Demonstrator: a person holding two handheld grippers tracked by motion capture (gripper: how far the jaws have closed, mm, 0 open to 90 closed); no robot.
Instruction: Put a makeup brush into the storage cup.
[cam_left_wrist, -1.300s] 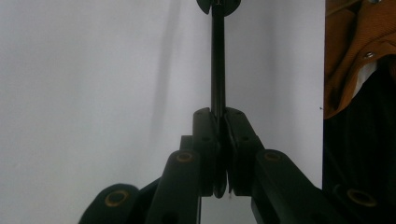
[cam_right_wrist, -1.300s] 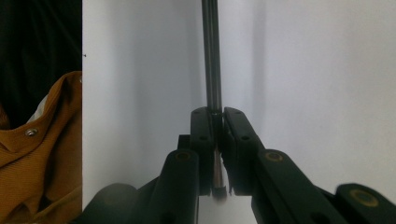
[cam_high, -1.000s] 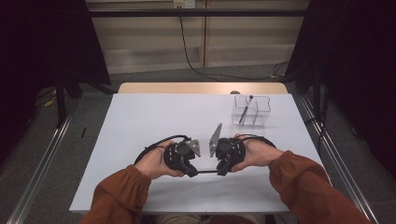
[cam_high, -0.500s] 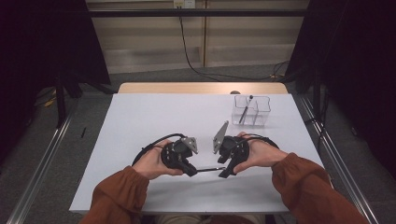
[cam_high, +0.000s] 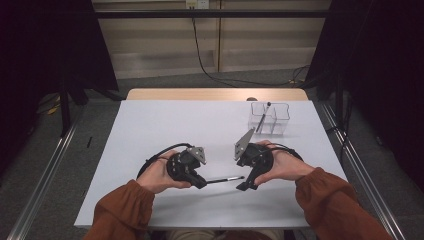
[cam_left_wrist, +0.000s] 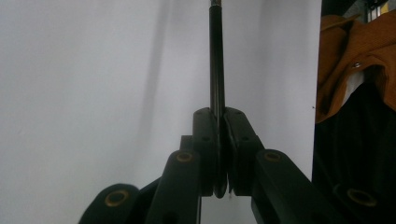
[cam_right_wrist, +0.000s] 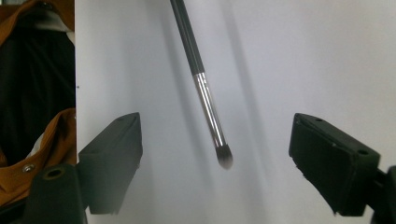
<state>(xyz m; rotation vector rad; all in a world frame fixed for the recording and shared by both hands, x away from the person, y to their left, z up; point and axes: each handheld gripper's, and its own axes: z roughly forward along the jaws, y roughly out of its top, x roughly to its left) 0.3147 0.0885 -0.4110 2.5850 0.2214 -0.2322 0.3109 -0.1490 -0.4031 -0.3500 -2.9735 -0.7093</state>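
Your left claw (cam_high: 202, 183) clamps the brush (cam_high: 225, 179) handle; your right claw (cam_high: 243, 184), just opening, stands wide around its tip above the bench (cam_high: 150, 125).

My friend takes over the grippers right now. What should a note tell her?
Left gripper: shut on the makeup brush, gripping its black handle, brush level above the table.
Right gripper: open; its jaws have just been opening, and the bristle tip hangs between them untouched.
Clear organizer: at the far right of the table, with another brush standing in it.
Done: the brush has passed to the left gripper.
Left: probably stand it in the organizer.
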